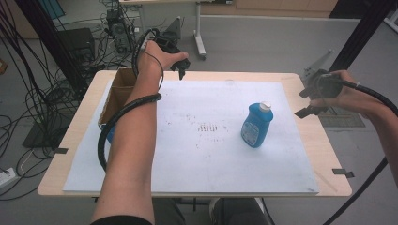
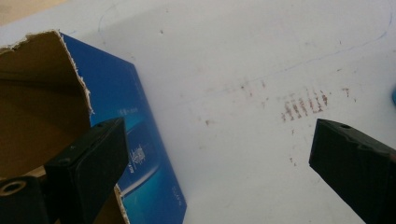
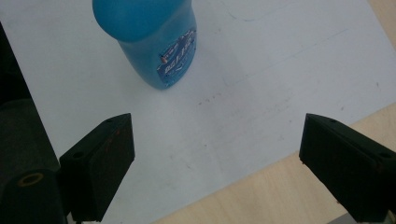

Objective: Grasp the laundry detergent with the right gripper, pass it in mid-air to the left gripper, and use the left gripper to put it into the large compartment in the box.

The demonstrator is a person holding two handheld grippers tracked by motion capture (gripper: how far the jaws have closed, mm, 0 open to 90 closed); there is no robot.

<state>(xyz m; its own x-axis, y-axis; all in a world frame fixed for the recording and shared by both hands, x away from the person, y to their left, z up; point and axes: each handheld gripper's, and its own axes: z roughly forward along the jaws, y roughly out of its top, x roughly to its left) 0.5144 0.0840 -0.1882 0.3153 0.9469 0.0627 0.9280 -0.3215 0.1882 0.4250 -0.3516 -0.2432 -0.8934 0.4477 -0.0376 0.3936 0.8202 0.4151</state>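
Standing upright on the bench's white sheet (image 1: 187, 154), the blue bottle (image 1: 256, 124) is waiting untouched, well apart from the cardboard box (image 1: 117, 91); the right gripper (image 1: 307, 105) is hovering nearby, fingers (image 3: 100, 163) spread empty, and the left gripper (image 1: 180, 68) is gaping beside the box.

Light wooden table (image 1: 315, 154), white stained sheet (image 1: 211, 154) covering it, blue bottle (image 1: 256, 125) upright, open cardboard box (image 1: 116, 93) at left edge
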